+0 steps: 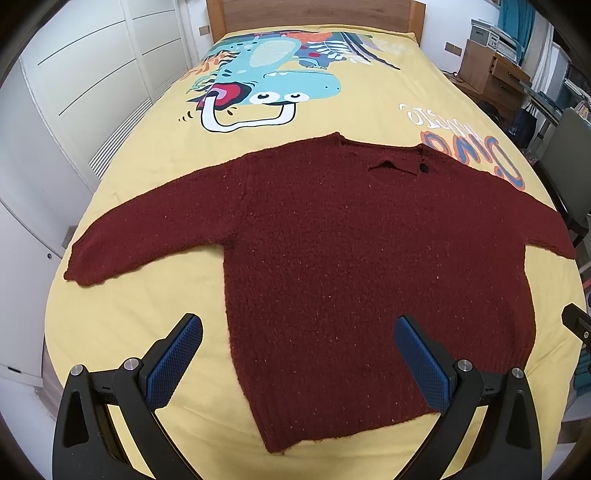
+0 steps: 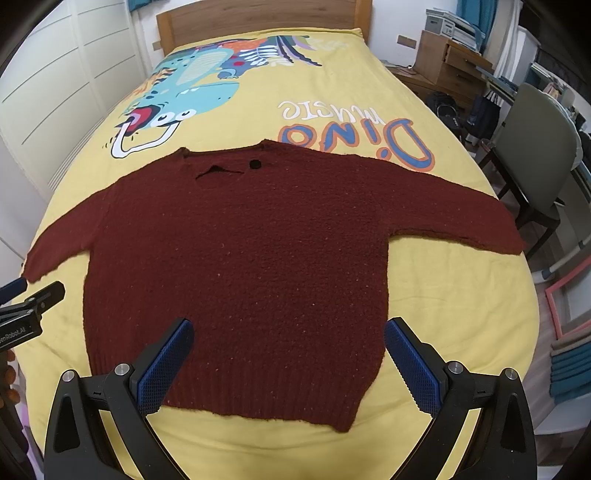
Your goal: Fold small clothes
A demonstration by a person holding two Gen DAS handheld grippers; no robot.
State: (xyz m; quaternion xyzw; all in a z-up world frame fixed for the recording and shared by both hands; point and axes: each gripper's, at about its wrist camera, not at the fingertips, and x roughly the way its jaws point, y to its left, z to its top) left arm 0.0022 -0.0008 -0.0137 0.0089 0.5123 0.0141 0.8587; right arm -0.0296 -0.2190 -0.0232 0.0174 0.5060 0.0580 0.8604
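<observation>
A dark red knitted sweater (image 1: 351, 258) lies flat on the yellow bed cover (image 1: 147, 166), sleeves spread out, neck with a black button away from me. It also shows in the right wrist view (image 2: 240, 266). My left gripper (image 1: 298, 325) is open and empty, hovering over the sweater's lower left hem. My right gripper (image 2: 289, 328) is open and empty above the lower hem. The left gripper shows at the left edge of the right wrist view (image 2: 33, 295). The right gripper's tip peeks in at the right edge of the left wrist view (image 1: 578, 321).
The cover has a dinosaur print (image 1: 266, 81). A wooden headboard (image 1: 314, 14) stands at the far end. White wardrobe doors (image 1: 74, 92) line the left. A chair (image 2: 535, 147), a wooden desk (image 2: 447, 62) and stacked fabrics (image 2: 569, 365) are on the right.
</observation>
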